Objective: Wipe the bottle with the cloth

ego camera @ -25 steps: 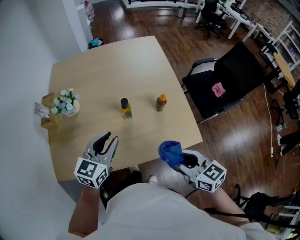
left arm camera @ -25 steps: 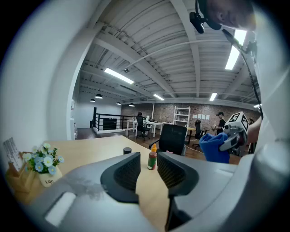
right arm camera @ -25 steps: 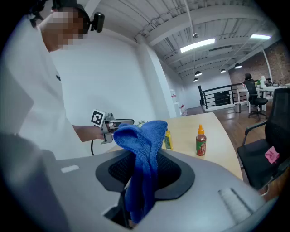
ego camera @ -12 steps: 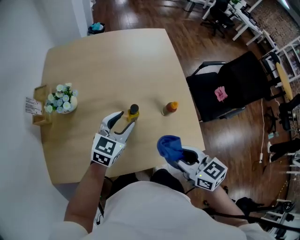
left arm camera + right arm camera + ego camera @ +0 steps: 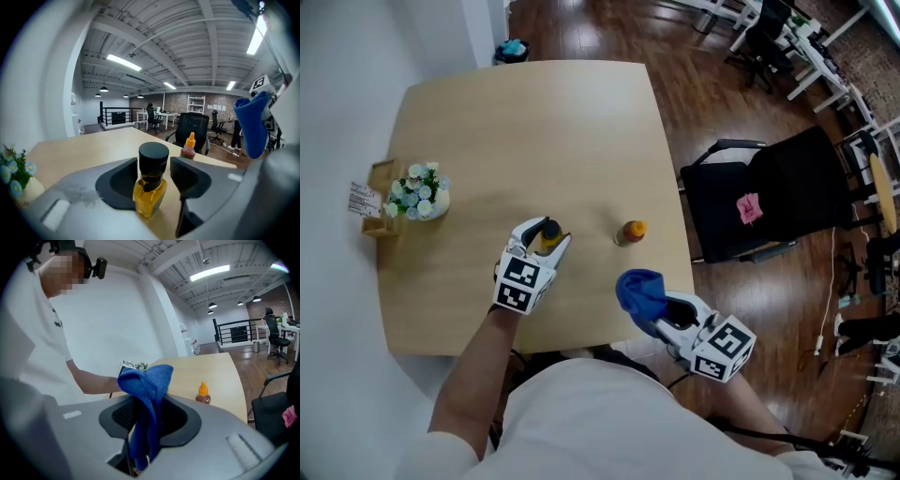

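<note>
- The bottle (image 5: 150, 187), yellow liquid under a black cap, stands upright on the table (image 5: 534, 122) near its front edge; no label can be read on it.
- The left gripper (image 5: 545, 237) brackets it: its jaws have just been opening and stand apart on either side, pads clear of the glass.
- The right gripper (image 5: 150, 423) is clenched on the blue cloth (image 5: 637, 291), held off the table's front edge.
- An orange-capped bottle (image 5: 630, 232) stands further right.
- The print on the card (image 5: 364, 200) beside the flowers (image 5: 417, 190) is too small to read.

Floor (image 5: 703, 103): dark wooden boards
Table (image 5: 534, 122): pale wood, rounded corners
Chair (image 5: 787, 187): black, close beside the table
Wall (image 5: 337, 84): plain white
Ceiling lights (image 5: 123, 62): long bright strips
</note>
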### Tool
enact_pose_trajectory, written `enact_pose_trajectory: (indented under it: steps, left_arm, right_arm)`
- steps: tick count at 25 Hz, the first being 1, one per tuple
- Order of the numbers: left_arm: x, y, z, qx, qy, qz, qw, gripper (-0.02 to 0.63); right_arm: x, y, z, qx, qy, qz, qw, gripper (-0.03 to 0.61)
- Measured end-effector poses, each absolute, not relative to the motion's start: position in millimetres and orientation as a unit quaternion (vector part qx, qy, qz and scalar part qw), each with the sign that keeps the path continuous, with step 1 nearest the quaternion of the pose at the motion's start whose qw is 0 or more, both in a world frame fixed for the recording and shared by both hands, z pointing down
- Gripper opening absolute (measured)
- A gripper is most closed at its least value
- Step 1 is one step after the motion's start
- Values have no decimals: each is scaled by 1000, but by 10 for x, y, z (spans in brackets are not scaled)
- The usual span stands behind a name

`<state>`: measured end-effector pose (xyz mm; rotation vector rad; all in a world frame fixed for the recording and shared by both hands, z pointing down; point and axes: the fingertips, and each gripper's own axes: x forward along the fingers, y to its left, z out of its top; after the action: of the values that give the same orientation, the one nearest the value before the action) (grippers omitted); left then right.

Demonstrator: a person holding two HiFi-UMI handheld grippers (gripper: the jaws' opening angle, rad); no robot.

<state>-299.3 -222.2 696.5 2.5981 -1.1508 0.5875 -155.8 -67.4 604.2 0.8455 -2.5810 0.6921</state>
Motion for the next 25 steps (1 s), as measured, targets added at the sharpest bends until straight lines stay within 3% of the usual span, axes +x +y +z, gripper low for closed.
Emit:
enact_pose_trajectory:
  steps: [4, 11, 16, 25]
  left_arm:
    - [-3018, -2308, 6955, 872, -433, 194, 119, 154]
    - [-3063, -2325, 6877, 853, -471, 181, 134, 153]
    - [-3027, -2145, 6373, 864, -463, 113, 166, 153]
    - [-2881, -1683, 5334, 888, -419, 23, 190, 153]
  right_arm:
    - [-1329, -770, 6093, 291, -909, 249, 166, 124]
    - [-1051, -857, 6148, 268, -916, 251, 159, 124]
    - [-992, -1057, 6064, 252, -928, 240, 137, 124]
    - [-1674, -1482, 5187, 182, -972, 137, 60, 124]
